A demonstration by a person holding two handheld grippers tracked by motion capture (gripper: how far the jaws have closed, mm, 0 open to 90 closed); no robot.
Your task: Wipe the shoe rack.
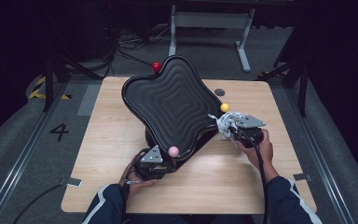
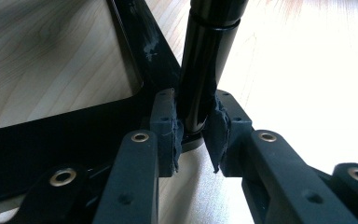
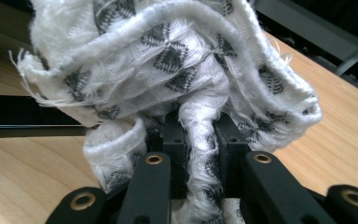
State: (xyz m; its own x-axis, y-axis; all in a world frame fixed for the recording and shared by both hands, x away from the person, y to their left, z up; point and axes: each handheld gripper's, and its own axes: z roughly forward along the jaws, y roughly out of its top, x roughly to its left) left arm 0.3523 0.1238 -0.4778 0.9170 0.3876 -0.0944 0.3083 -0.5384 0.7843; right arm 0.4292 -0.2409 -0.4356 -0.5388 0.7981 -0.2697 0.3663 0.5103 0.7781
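Note:
A large black wavy tray point(image 1: 172, 100) with a ribbed surface stands tilted on a black post over the wooden table point(image 1: 112, 135). My left gripper point(image 1: 154, 161) sits under the tray's near corner, and in the left gripper view my left gripper point(image 2: 195, 135) is shut on the black post point(image 2: 204, 70). At the tray's right edge my right gripper point(image 1: 235, 129) is shut on a bunched white cloth with grey pattern point(image 1: 224, 123). In the right gripper view the cloth point(image 3: 168, 70) bulges above the jaws, a fold pinched between the pads.
Coloured balls cap the tray's corners: red point(image 1: 156, 66) at the far side, yellow point(image 1: 224, 107) at the right, pink point(image 1: 173, 150) at the near side. A black base frame point(image 2: 65, 135) lies on the table under the post. A round hole point(image 1: 219, 92) marks the tabletop.

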